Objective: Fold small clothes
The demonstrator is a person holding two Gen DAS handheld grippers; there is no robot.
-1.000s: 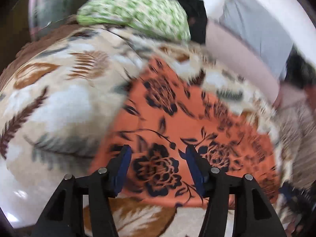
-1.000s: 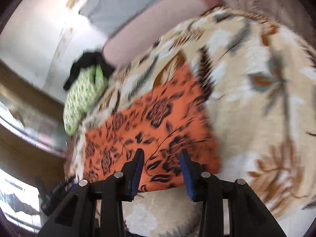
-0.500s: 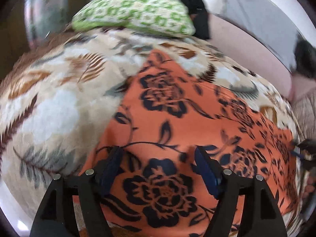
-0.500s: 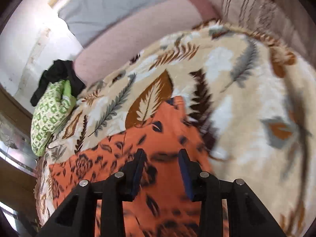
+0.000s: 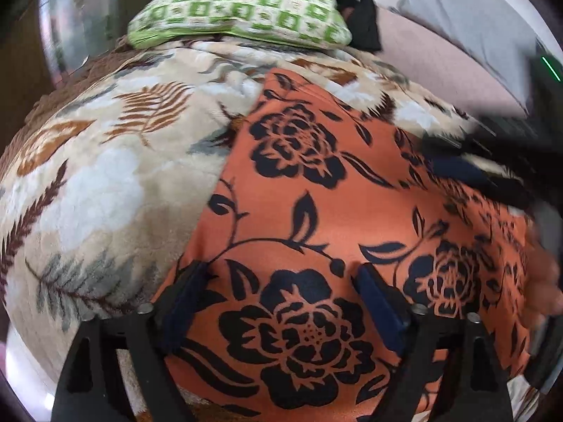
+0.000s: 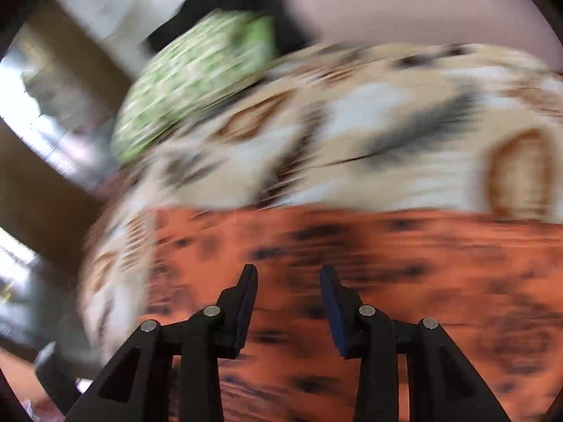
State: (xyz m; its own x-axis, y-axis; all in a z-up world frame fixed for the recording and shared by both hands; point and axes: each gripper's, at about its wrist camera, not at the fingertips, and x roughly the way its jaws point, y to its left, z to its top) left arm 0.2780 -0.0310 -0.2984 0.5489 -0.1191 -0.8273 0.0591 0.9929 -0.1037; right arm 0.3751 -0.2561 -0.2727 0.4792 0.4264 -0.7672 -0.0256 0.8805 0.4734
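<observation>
Left claw (image 5: 281, 274) has just been spreading wider above the orange cloth (image 5: 337, 211).

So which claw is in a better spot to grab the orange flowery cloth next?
Probably the left claw. It sits steady over the orange cloth, having just been opening wide, nothing pinched. The right claw is over the cloth too, open, but its view is blurred.

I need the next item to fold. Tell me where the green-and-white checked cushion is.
In the left wrist view the green-and-white checked cushion lies at the top centre, on the far end of the leaf-print blanket, beyond the orange floral cloth, with a black garment beside its right end.
</observation>
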